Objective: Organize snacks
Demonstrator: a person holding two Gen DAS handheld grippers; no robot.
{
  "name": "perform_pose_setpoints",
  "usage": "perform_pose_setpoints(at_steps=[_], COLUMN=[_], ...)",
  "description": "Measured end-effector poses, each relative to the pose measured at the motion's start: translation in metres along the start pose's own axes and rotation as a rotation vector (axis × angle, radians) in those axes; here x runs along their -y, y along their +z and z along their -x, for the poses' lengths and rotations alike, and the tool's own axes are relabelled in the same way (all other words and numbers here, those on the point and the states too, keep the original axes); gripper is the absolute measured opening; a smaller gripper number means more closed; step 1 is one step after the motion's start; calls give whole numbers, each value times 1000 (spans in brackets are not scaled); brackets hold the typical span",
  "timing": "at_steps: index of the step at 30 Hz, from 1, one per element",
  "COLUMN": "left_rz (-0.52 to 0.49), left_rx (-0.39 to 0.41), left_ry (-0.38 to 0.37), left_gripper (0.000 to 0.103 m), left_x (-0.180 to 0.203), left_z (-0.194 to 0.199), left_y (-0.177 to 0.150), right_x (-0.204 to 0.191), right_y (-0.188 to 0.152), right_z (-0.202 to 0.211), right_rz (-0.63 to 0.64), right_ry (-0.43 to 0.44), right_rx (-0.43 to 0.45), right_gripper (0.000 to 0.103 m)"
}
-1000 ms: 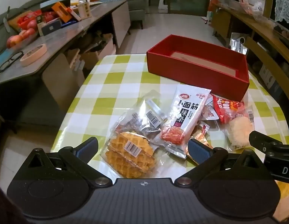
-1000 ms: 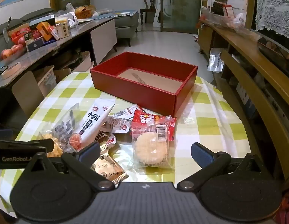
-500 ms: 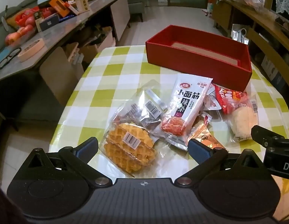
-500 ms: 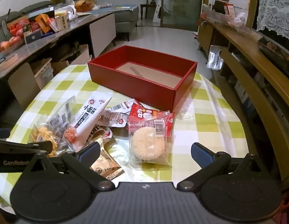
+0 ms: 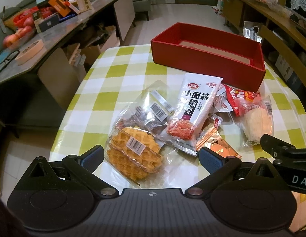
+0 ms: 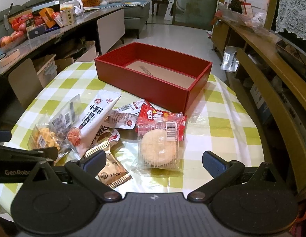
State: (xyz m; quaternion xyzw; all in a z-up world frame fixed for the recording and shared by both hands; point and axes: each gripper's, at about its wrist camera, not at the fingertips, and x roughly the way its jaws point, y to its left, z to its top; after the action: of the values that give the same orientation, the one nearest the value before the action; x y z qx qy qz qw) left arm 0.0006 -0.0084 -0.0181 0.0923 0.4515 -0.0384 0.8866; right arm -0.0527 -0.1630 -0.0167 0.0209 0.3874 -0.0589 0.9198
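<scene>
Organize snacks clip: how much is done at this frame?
Done: nothing; the red box shows only its bare floor. In hand: nothing; the left gripper frames the waffle pack, the right gripper the rice cake pack, both open. Left: every packet lies on the checked tablecloth.

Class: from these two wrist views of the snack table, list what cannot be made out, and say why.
- Red box floor, left view: near wall hides most of it.
- Small packets under the white pouch, right view: overlapped, labels partly covered.
- Gold packet, left view: left gripper finger covers its end.
- Sideboard boxes' print: too small.
</scene>
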Motion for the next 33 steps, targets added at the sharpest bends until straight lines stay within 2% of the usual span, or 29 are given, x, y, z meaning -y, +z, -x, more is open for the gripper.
perform_pose_setpoints(at_steps=[33], left_rz=[-15], left_rx=[-22], left_ry=[4], left_gripper=[103], left_x=[6], left_z=[-5], left_y=[-2], right_x=[1], right_y=[-1], right_z=[-5], right_rz=[-3], right_ry=[-7], right_rx=[-32], right_gripper=[103])
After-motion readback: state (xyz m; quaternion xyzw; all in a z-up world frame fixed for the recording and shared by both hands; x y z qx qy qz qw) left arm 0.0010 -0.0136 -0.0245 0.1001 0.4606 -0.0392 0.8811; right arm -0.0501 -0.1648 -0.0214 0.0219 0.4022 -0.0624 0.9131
